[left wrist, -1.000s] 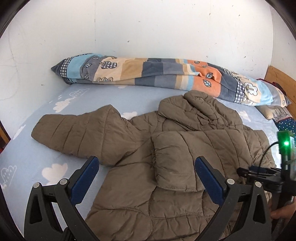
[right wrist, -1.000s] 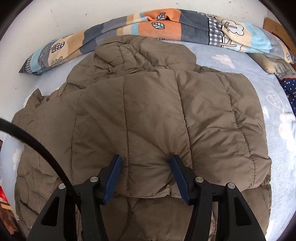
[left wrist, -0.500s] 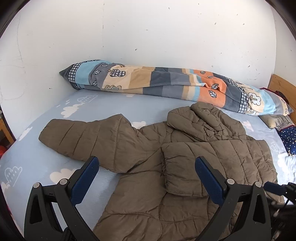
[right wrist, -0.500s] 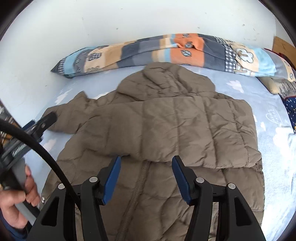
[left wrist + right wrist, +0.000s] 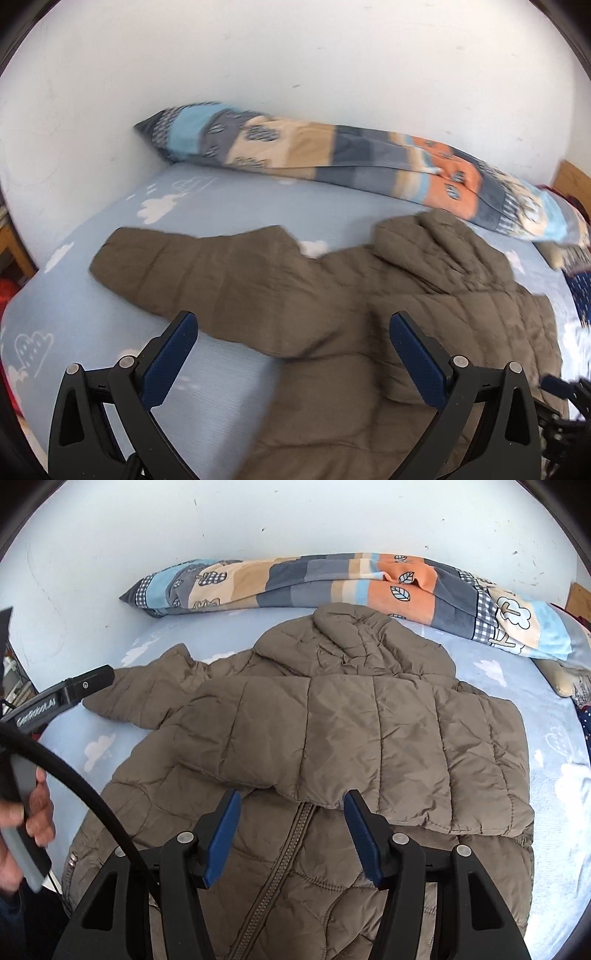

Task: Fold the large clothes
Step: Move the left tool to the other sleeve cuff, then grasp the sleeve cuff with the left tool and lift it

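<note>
the right gripper (image 5: pixel 291 830) hangs with jaws parted and empty above the brown puffer jacket (image 5: pixel 314 746), one sleeve (image 5: pixel 280 738) laid across the chest so the bulk narrows for folding; the left gripper (image 5: pixel 293 354), also spread and holding nothing, faces the other sleeve (image 5: pixel 207 273), outstretched on the bed (image 5: pixel 229 206), likely next, in a white-walled room with a patchwork quilt (image 5: pixel 332 579) rolled along the wall
</note>
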Available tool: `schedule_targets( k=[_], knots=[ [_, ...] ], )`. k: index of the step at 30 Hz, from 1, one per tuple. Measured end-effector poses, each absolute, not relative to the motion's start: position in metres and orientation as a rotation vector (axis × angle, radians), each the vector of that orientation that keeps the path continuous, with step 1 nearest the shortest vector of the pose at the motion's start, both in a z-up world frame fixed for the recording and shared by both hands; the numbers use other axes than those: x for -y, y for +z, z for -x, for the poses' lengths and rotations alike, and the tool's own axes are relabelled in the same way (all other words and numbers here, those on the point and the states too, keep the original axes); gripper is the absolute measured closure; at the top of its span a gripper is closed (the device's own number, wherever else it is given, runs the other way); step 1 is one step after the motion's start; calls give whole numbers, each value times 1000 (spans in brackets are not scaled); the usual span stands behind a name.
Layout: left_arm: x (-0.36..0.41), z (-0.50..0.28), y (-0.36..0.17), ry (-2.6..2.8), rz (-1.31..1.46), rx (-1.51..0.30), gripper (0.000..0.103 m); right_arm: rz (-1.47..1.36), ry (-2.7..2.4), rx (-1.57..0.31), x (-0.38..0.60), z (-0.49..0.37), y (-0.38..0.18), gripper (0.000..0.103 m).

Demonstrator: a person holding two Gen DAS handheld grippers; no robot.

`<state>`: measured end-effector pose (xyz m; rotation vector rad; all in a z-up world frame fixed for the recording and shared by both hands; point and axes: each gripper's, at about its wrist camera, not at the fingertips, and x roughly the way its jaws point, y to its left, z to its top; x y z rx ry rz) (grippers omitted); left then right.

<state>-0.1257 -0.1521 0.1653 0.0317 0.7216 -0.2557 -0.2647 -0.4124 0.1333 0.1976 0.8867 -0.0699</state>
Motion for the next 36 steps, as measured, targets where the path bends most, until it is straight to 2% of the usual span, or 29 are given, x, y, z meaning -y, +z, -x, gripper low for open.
schedule_targets(
  k=[8, 17, 20, 24, 30, 36],
  knots=[
    [25, 58, 141, -109, 339, -882, 0, -218, -68, -859, 419, 271, 142, 36],
    [-96, 11, 102, 19, 600, -917, 2, -231, -54, -852, 419, 273, 144, 36],
    [-120, -3, 91, 13, 687, -896, 4, -234, -47, -858, 419, 271, 143, 36],
    [-140, -25, 74, -10, 831, -871, 15, -248, -42, -874, 420, 268, 137, 36],
    [-150, -50, 49, -48, 933, -855, 25, -258, -41, -904, 423, 263, 126, 36],
    [-158, -66, 30, -57, 970, -835, 27, -252, -48, -899, 425, 261, 125, 36]
  ],
)
